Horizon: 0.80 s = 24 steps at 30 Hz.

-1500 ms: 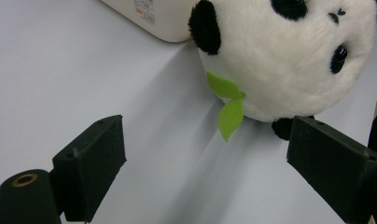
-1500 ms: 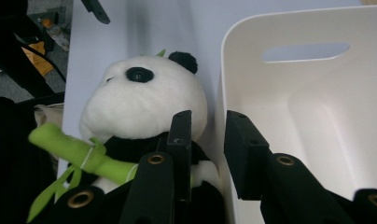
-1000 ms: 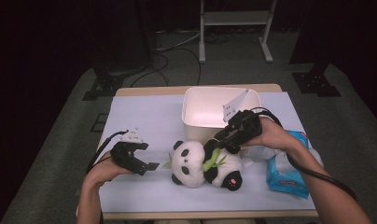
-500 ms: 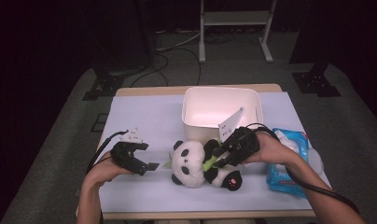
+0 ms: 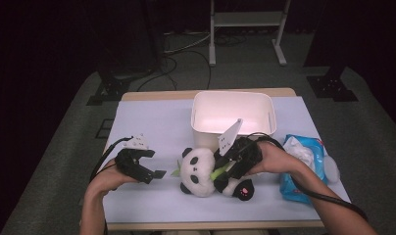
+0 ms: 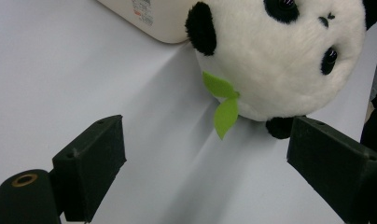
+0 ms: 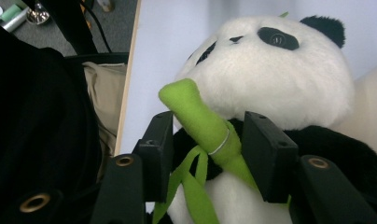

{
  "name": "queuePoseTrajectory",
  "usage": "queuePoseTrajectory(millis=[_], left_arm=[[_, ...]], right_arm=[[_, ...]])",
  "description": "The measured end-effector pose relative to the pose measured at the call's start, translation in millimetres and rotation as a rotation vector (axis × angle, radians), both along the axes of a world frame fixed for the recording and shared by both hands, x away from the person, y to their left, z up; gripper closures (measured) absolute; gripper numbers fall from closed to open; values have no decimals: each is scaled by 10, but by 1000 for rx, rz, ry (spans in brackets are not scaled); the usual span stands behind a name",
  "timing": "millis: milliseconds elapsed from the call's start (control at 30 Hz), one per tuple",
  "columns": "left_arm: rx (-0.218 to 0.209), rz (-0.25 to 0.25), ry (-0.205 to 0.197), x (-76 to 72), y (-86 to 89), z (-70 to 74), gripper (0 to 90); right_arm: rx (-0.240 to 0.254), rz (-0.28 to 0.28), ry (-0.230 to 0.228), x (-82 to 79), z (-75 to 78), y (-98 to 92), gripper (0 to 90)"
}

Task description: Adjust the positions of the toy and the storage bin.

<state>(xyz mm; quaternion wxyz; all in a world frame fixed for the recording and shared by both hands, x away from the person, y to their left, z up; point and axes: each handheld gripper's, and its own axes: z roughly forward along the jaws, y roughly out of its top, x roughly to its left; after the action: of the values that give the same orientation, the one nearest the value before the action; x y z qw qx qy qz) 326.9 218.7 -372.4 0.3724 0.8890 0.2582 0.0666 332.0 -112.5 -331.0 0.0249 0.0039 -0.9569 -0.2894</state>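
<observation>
The black-and-white plush panda toy [image 5: 202, 169] lies on its back on the pale lilac table cover [image 5: 152, 122], just in front of the white rectangular plastic tub [image 5: 233, 113], head toward the person's left. A green felt bamboo stalk [image 7: 206, 128] rests across its chest.

The right gripper [image 5: 231, 162] is down over the panda's chest. In the right gripper view its jaws straddle the stalk with a gap on each side; they have just been opening, the stalk stands between them, and neither pad presses on it. The left gripper [image 5: 146, 170] rests on the cover well to the side of the toy, jaws wide apart and holding nothing, pointed at the panda's head.

Judgement: the step in hand is the approach for a grasp on the toy, probably to lift it into the tub. The next move calls for seating the right jaws deeper around the stalk or the chest, then closing firmly; a bite on the stalk alone may let the toy swing.

A blue packet of wet wipes [image 5: 299, 166] lies at the right edge.
</observation>
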Motion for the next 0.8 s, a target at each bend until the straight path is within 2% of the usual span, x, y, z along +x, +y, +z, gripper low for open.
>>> queuePoseTrajectory(millis=[100, 200, 433, 800], left_arm=[[-5, 3, -1, 0, 1, -1, 105], [-8, 4, -1, -3, 10, 3, 105], [-12, 8, -3, -2, 27, 8, 105], [-15, 10, 0, 3, 44, 3, 105]], right_arm=[[-27, -5, -26, 14, -36, 29, 525], [-39, -6, -33, 31, -70, 58, 561], [-43, -29, -9, 123, -72, 50, 660], [-38, -56, 7, 147, -103, 33, 688]])
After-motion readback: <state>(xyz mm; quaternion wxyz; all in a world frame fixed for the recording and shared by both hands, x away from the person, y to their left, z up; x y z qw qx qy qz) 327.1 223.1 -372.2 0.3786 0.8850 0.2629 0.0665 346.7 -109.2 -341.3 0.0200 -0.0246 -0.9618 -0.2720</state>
